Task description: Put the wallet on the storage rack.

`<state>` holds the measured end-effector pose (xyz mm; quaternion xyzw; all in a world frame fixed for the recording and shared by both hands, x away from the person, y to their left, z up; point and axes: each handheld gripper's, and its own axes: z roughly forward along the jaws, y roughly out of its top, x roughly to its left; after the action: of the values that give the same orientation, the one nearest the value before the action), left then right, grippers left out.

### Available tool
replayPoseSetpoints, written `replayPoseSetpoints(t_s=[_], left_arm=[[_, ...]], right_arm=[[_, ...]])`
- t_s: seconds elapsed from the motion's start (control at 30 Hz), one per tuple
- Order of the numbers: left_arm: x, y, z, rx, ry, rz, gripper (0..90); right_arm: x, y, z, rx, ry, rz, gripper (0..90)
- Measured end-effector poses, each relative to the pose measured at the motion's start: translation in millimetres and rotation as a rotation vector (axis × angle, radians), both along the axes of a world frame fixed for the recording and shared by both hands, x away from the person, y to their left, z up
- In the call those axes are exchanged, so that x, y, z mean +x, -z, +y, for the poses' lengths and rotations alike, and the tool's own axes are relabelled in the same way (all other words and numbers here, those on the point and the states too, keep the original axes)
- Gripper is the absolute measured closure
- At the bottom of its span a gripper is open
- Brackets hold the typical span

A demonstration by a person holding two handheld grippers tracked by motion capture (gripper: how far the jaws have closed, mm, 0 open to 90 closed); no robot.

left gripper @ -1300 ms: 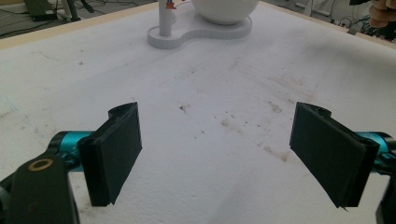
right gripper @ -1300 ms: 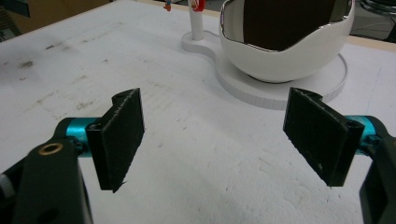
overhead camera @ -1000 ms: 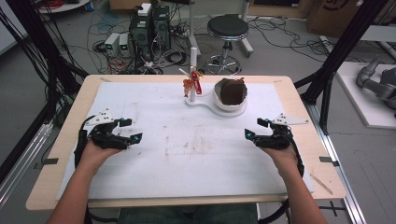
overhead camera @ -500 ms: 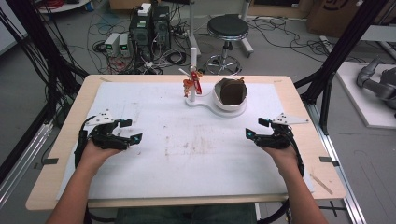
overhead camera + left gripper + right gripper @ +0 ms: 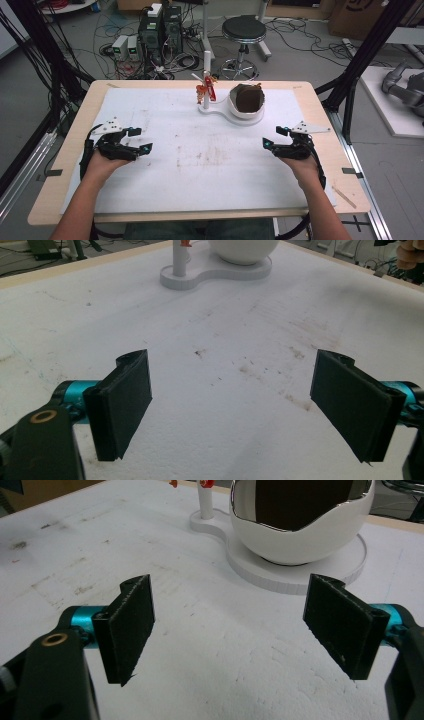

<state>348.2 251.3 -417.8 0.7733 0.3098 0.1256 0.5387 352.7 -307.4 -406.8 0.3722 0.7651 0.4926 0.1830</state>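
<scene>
tongs (image 5: 139, 140) and (image 5: 274, 137) both spread wide, resting apart, white stand (image 5: 231, 111) beyond

This was a lab: beyond the left gripper (image 5: 134, 140) sat computer towers (image 5: 161, 25) amid tangled floor cables (image 5: 107, 42), a stool (image 5: 243, 31), and black rig struts (image 5: 364, 52) framing the table (image 5: 72, 142).

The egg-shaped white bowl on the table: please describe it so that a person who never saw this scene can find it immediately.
Look at the white mat that covers the wooden table, then at its far edge, near the middle. There a flat white base carries a thin white post with small red pieces, and beside the post sits the egg-shaped white bowl. Its jagged, cracked-shell rim and dark brown inside set it apart.
</scene>
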Motion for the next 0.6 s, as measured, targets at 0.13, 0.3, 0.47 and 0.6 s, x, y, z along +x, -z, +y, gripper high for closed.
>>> replayPoseSetpoints(t_s=[0.13,0.3,0.47,0.6], left_arm=[[-0.4,-0.4,0.1,-0.003,-0.002,0.0,16.7],[-0.1,-0.8,0.1,-0.004,-0.004,-0.003,16.7],[0.7,0.1,0.6,-0.008,-0.007,0.001,16.7],[1.2,1.5,0.6,-0.002,0.001,0.008,16.7]], right_arm=[[-0.5,-0.2,-0.1,0.003,0.0,0.002,20.8],[-0.3,-0.1,-0.6,0.007,-0.005,0.002,20.8],[1.1,0.3,-0.8,0.016,-0.004,0.007,20.8],[1.7,0.7,-0.5,0.006,-0.003,0.004,20.8]])
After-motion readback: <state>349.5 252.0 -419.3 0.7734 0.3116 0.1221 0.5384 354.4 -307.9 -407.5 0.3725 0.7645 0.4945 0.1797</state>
